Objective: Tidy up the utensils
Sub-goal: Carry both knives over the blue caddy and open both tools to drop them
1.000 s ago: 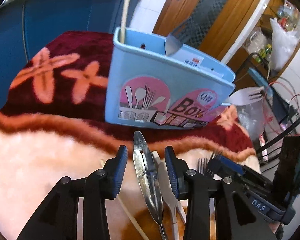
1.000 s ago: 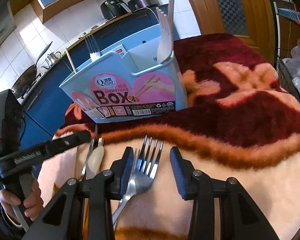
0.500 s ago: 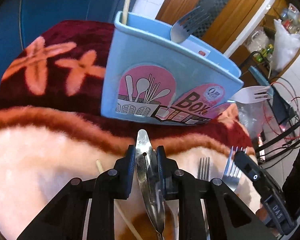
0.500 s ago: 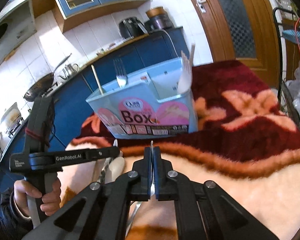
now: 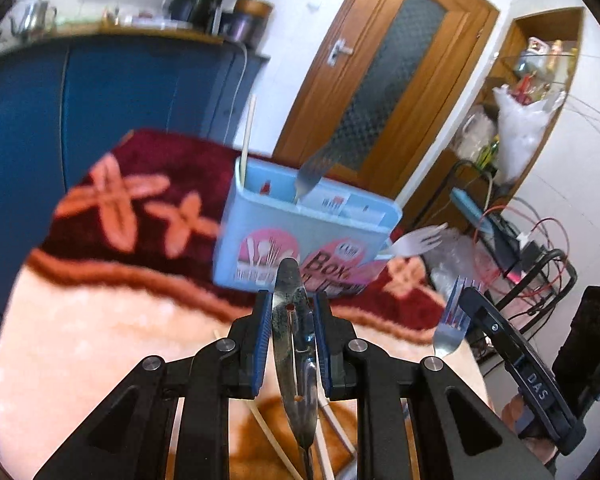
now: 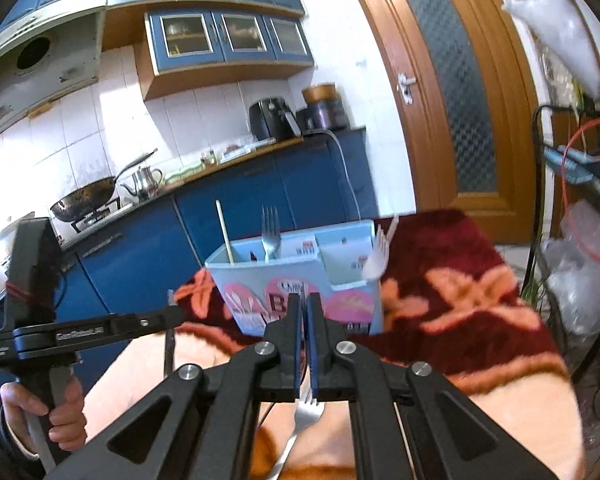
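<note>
A plush blanket [image 5: 100,320], dark red with orange flowers and a peach border, is covering the table. Blue kitchen cabinets [image 6: 260,188] are running along the back wall under a wooden countertop [image 6: 256,148], where a black air fryer [image 6: 272,118], a metal kettle [image 6: 146,180] and a dark wok [image 6: 86,200] are sitting. Blue glass-fronted wall cupboards [image 6: 224,38] are hanging above white tiles. A wooden door [image 5: 384,80] with frosted glass is standing shut. A white plastic bag [image 5: 520,128] is resting on a shelf, with red wires [image 5: 540,240] trailing nearby.
</note>
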{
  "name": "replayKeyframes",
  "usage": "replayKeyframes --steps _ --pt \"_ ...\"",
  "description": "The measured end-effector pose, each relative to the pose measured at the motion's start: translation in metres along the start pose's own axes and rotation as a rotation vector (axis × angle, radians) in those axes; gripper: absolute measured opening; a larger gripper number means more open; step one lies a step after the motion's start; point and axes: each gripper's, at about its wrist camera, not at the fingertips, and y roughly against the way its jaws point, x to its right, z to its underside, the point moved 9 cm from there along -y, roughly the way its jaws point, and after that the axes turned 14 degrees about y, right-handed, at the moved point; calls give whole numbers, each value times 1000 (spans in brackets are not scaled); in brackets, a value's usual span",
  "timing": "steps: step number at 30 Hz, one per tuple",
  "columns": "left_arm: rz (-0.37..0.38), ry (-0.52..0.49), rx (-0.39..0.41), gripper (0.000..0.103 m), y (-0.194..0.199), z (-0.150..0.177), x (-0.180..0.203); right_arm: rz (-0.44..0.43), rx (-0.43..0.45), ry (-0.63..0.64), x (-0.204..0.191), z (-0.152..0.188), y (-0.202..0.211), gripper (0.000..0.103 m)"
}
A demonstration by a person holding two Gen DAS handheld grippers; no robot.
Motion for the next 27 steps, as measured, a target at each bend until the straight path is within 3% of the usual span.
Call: replayKeyframes --steps 8,27 --pt "43 -83 145 21 50 -22 24 79 80 70 -5 -30 22 4" --pt "39 -92 216 21 76 -36 26 155 127 111 -2 -52 45 4"
